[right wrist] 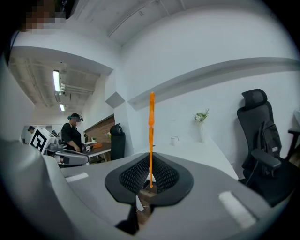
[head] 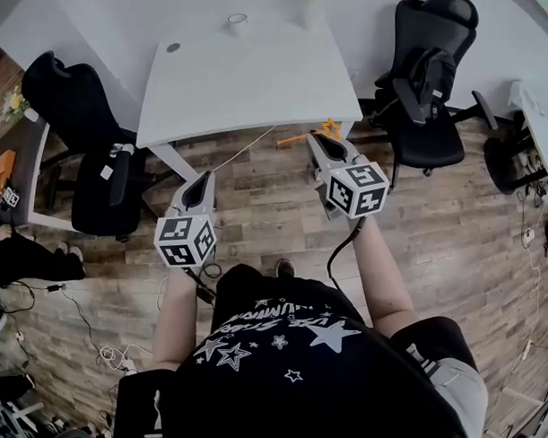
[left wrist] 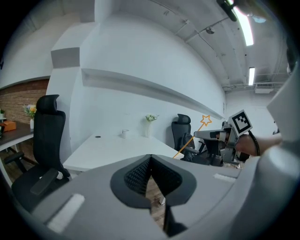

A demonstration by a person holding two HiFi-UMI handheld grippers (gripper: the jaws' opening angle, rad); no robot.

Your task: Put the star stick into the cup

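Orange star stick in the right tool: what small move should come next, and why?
Probably carry the right tool forward over the white table toward the small white cup: its jaws are shut on the orange star stick, and the cup stands far off at the table's back edge.

Star stick (right wrist: 151, 140) orange; table (head: 243, 87) white; cup (head: 236, 23) seemingly white; floor (head: 453, 238) brown wood-grain.
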